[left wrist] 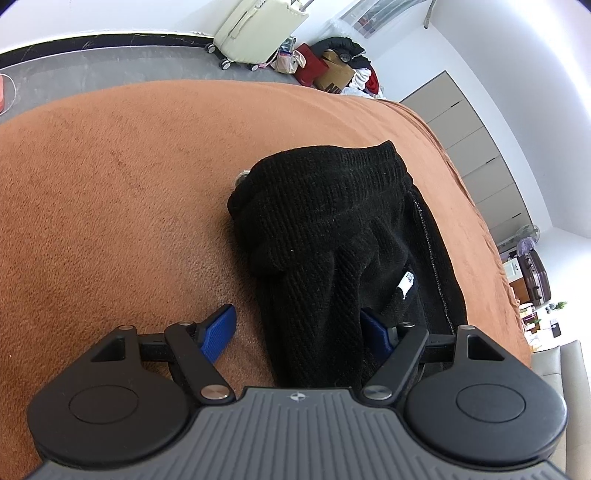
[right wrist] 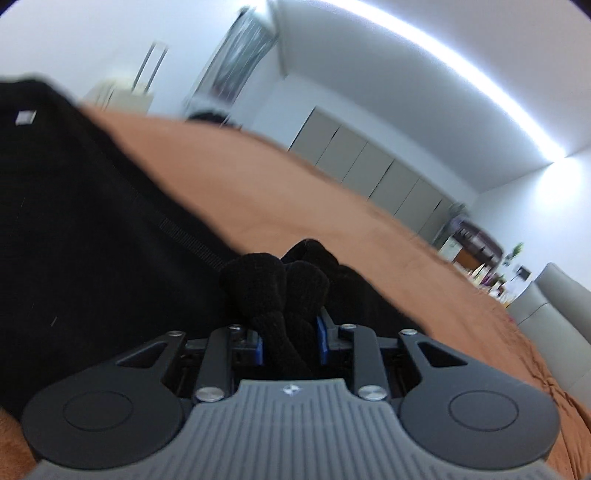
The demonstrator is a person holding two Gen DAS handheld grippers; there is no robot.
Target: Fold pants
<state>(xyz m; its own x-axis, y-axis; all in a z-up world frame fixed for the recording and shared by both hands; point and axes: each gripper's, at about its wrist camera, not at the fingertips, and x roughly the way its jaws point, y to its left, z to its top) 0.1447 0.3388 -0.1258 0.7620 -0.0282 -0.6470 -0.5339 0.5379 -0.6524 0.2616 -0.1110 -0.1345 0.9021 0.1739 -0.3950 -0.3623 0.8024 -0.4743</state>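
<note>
The left gripper (left wrist: 301, 328) is hovering with jaws spread wide and released, straddling the near end of the black pants (left wrist: 332, 236), which are lying folded on the orange blanket (left wrist: 110, 184) and stretching toward one o'clock. The right gripper (right wrist: 290, 338) is clenching its jaws on a bunched fold of the pants (right wrist: 92, 229); the rest is spreading toward ten o'clock. The blanket is covering the whole surface. Beyond it, at twelve o'clock, a cream suitcase (left wrist: 258, 29) is standing on grey floor (left wrist: 110, 62) beside bags (left wrist: 328, 70); grey cabinets (left wrist: 476, 155) are lining the wall at two o'clock.
</note>
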